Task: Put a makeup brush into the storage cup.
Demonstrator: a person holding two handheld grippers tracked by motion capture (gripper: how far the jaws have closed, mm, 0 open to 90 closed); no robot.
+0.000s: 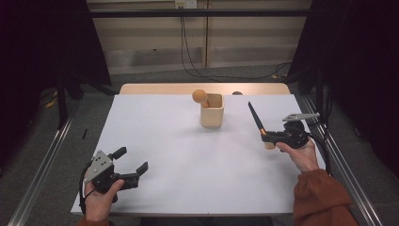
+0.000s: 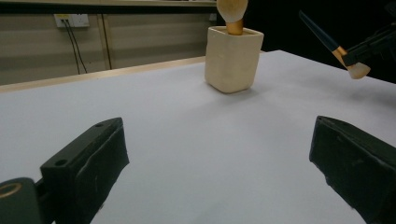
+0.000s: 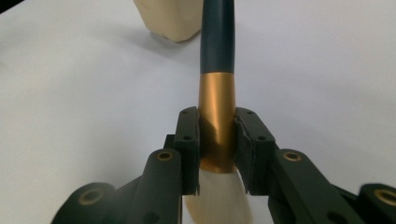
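Observation:
My right gripper [image 1: 269,137] is shut on a makeup brush [image 1: 257,120] at its gold ferrule [image 3: 216,122]; the dark handle points up and away, the pale bristles [image 2: 358,71] hang below the jaws. It hovers at the table's right side, to the right of a cream square holder [image 1: 211,111]. A second brush with a round tan head [image 1: 199,96] stands in that holder. My left gripper [image 1: 132,160] rests near the front left corner, open, with nothing between its fingers [image 2: 84,163].
The white tabletop [image 1: 188,155] spreads between the two hands. A wooden strip [image 1: 160,88] runs along its far edge, with a small dark object [image 1: 237,93] on it. Metal rails [image 1: 42,165] flank the table, and cables trail on the floor behind.

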